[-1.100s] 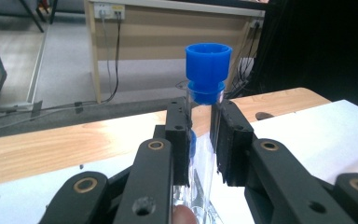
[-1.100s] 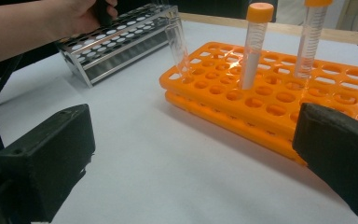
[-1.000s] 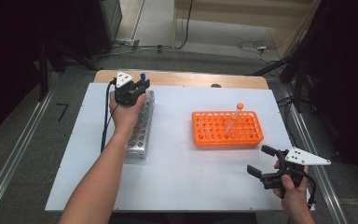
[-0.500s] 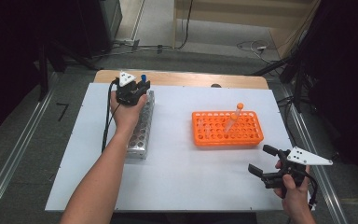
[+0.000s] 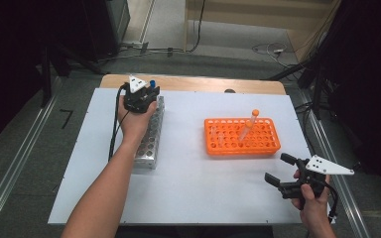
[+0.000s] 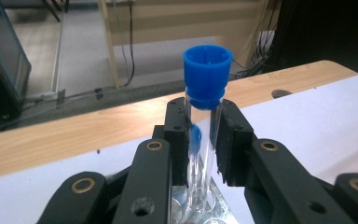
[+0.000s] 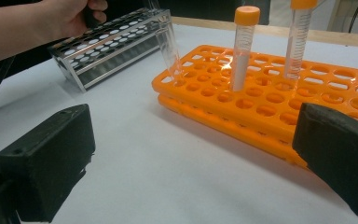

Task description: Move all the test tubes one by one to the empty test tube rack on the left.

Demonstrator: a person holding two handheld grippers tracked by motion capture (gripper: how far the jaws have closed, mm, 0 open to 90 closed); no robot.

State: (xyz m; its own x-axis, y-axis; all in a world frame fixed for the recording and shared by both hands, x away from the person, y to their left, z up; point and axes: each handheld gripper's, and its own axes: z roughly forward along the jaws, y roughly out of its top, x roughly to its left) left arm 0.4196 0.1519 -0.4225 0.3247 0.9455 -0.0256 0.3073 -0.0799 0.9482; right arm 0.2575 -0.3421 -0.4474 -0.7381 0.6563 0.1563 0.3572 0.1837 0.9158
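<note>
My left gripper (image 5: 150, 92) (image 6: 204, 140) is shut on a clear tube with a blue cap (image 5: 152, 83) (image 6: 207, 77), held upright. The tube's lower end reaches the holes at the far end of the metal rack (image 5: 149, 144) (image 6: 223, 212). An orange rack (image 5: 263, 144) (image 7: 261, 105) sits right of centre. Two orange-capped tubes (image 7: 244, 46) stand in it, and a clear uncapped tube (image 7: 170, 46) leans at its corner. My right gripper (image 5: 279, 168) (image 7: 191, 158) hovers open near the front right of the white table top (image 5: 203, 183), with nothing between its pads.
The metal rack (image 7: 116, 46) lies lengthwise on the left half of the table top. A wooden edge (image 5: 203, 84) runs along the back. Cables (image 5: 268, 49) lie on the floor beyond it. Metal rails (image 5: 10, 173) flank the table.
</note>
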